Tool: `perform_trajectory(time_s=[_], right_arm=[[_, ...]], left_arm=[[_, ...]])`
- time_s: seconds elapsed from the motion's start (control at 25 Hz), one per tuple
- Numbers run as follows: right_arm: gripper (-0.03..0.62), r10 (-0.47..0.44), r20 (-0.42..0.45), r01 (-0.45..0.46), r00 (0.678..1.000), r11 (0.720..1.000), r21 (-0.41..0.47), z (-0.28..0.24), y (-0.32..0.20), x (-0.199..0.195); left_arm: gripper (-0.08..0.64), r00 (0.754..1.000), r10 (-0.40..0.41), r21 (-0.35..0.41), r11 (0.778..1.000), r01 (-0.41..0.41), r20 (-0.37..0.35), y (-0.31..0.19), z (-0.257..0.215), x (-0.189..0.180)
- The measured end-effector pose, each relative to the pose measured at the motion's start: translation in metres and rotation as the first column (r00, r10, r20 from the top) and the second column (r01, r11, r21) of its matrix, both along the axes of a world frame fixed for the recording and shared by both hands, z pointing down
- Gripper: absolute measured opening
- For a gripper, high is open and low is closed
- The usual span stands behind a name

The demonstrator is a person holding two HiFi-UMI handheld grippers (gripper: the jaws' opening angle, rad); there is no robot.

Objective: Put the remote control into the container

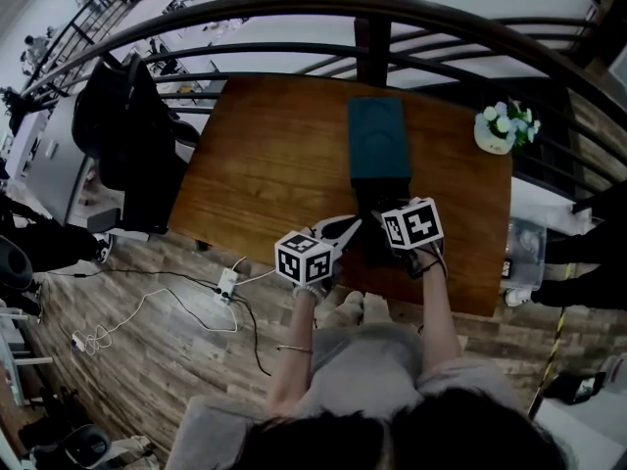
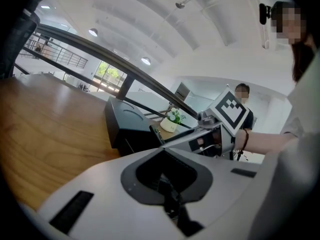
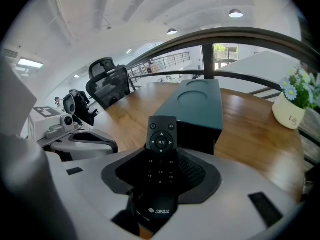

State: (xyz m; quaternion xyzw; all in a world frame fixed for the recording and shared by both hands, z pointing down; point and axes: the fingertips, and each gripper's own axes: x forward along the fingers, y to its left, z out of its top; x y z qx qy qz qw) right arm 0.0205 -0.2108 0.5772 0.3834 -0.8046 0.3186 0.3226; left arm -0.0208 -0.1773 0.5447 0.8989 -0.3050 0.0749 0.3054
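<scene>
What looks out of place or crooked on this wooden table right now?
Nothing stands out. The black remote control is held straight by the right gripper, the dark teal rectangular container stands square on the wooden table, and the white flowerpot is upright.

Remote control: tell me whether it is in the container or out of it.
Out. The remote control sits clamped in the right gripper, short of the dark container on the table.
</scene>
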Motion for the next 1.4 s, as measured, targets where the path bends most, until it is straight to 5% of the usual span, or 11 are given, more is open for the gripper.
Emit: perform_trajectory(time_s=[1.28,1.4], right_arm=[[0.202,-0.023,-0.209,-0.007,0.978,0.990,-0.141,0.053,-0.007,-0.001],[0.202,-0.015,-0.279,-0.027,0.960,0.989,-0.147,0.056,-0.006,0.010]], left_arm=[[0.005,0.999,0.003,-0.068,0.998,-0.001,0.033,0.003,0.023,-0.011],[0.003,0.999,-0.001,-0.068,0.998,0.004,0.034,0.002,0.024,-0.013]])
